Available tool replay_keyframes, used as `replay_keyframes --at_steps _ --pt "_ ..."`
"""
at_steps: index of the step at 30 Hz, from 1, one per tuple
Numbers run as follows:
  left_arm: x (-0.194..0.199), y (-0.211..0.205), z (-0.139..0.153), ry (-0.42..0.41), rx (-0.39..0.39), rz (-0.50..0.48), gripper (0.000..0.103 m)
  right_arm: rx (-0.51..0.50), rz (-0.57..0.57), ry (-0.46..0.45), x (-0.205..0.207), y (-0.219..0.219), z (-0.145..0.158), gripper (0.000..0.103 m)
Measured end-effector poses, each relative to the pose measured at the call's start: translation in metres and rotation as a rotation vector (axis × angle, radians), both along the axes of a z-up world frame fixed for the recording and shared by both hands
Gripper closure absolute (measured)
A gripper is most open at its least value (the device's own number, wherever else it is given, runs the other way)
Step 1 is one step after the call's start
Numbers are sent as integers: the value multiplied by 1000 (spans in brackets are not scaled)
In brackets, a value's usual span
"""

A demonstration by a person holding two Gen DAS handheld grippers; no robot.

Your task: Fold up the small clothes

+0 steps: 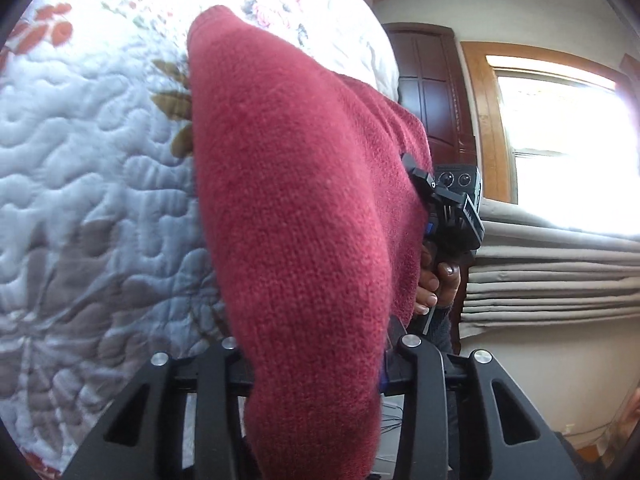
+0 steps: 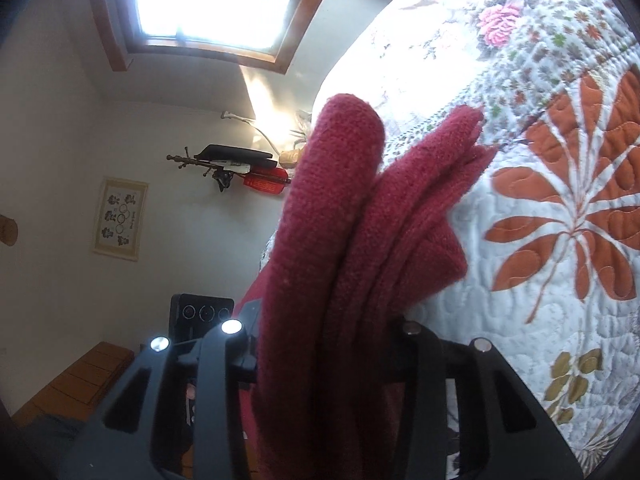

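**Ana:** Across both wrist views, the biggest thing is the quilted bedspread (image 1: 80, 184), pale with a stitched wave pattern, rust-orange leaf prints and pink roses toward one end.

**Ben:** And against it, the red knit sweater (image 1: 296, 208)?

**Ana:** Yes. It is lifted off the quilt and hangs between the two tools. It is a dark raspberry red, with a fine, slightly fuzzy knit. From the left wrist it shows as one broad, smooth, rounded fold filling the middle of the frame. From the right wrist the sweater (image 2: 320, 220) is bunched into several layers: a thick rolled edge on the left, and flatter folds fanning out to the right with their corners pointing at the quilt.

**Ben:** What about the tools?

**Ana:** The left gripper (image 1: 316, 376) is clamped on the sweater; the cloth runs straight down between its black fingers and hides their tips. The right gripper (image 2: 328, 360) is likewise closed on the bunched layers, tips buried in the knit.

**Ben:** Is anything smaller showing?

**Ana:** In the left view, the right gripper's body pokes out past the sweater's edge, with the person's hand (image 1: 434, 280) wrapped round its handle.
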State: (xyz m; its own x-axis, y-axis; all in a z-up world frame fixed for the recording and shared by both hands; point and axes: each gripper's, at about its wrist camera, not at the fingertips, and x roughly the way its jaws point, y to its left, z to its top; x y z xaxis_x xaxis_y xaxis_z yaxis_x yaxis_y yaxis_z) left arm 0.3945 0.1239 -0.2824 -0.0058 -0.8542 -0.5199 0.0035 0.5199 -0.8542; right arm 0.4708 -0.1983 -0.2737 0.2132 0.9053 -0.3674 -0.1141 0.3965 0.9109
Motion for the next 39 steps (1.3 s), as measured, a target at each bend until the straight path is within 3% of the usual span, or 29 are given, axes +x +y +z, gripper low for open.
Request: replay_keyframes --at_steps 7,9,12,14,16,19,21,24,26,30,31,32,33,36,39 --pt "-67 90 20 -61 -16 110 65 30 142 -57 -24 93 23 66" --pt "-91 116 8 -63 -12 146 65 33 192 -35 -37 120 14 66" --pt "-124 141 -36 1 -12 207 63 -4 245 33 -56 149 -15 64" --pt "-136 146 -70 48 45 221 60 -98 246 104 -65 160 -43 53" --pt "-139 147 -88 70 24 242 54 -107 220 112 -69 160 -46 49" --pt "-137 143 -79 32 35 225 42 -172 150 84 -76 147 -20 24" --pt "-136 145 -70 6 76 209 37 -206 77 42 -83 130 2 23" --pt "-141 160 -41 -80 178 244 37 -296 -32 -40 -92 106 36 36" --pt "-152 170 -12 -188 215 282 37 -308 -25 -70 -92 112 52 43" --pt "-159 181 29 -348 144 286 37 -366 22 -63 -76 135 43 47" --pt "-159 175 32 -361 113 266 37 -371 31 -57 -73 141 38 59" --pt "-155 168 31 -362 86 243 37 -384 33 -53 -70 147 35 88" --pt "-150 159 28 -357 66 220 37 -404 24 -60 -72 144 30 94" --pt "-137 142 13 -323 55 158 37 -432 -33 -93 -68 138 31 96" --pt "-146 135 1 -265 49 129 37 -533 -52 -6 -55 132 -8 96"
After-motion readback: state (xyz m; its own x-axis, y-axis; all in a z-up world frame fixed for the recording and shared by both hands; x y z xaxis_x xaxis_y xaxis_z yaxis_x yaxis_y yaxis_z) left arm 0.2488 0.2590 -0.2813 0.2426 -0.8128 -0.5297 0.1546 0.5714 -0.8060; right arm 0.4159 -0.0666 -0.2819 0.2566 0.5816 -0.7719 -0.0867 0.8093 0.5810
